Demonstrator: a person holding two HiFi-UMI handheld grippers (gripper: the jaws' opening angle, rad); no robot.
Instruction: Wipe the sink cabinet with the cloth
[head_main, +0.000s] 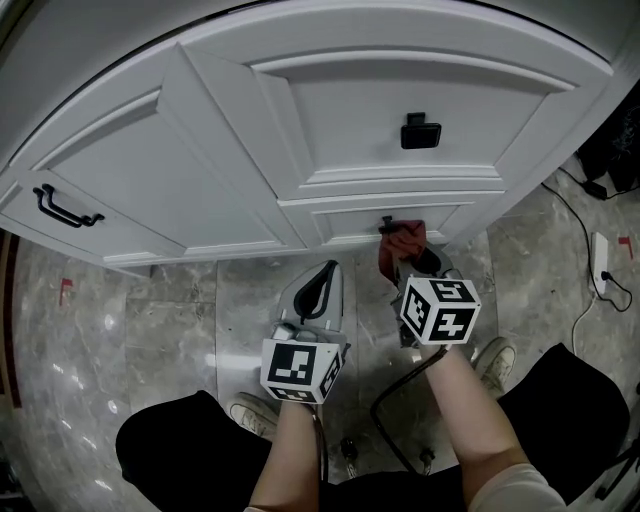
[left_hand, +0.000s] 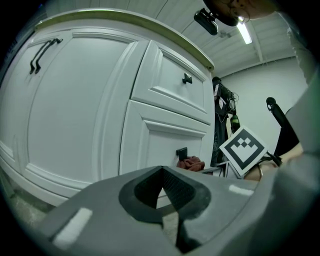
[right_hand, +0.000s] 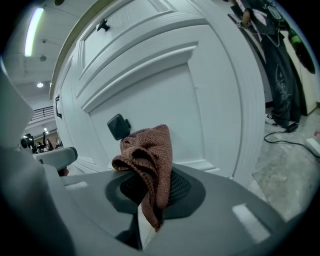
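The white sink cabinet (head_main: 330, 110) curves across the top of the head view, with panelled doors and drawers. My right gripper (head_main: 405, 250) is shut on a reddish-brown knitted cloth (right_hand: 147, 157), which bunches out past the jaws. The cloth (head_main: 403, 240) is held at the lower drawer front, beside its small black knob (right_hand: 118, 126); whether it touches the panel I cannot tell. My left gripper (head_main: 322, 285) hangs lower and to the left, above the floor, shut with nothing in it. In the left gripper view the cloth (left_hand: 190, 163) shows by the same knob (left_hand: 181, 152).
A black square knob (head_main: 420, 132) sits on the upper drawer, and a black bar handle (head_main: 65, 208) on the left door. Grey marble floor (head_main: 170, 330) lies below. A white power strip with cables (head_main: 600, 265) is at the right. The person's shoes (head_main: 492, 362) stand near the cabinet.
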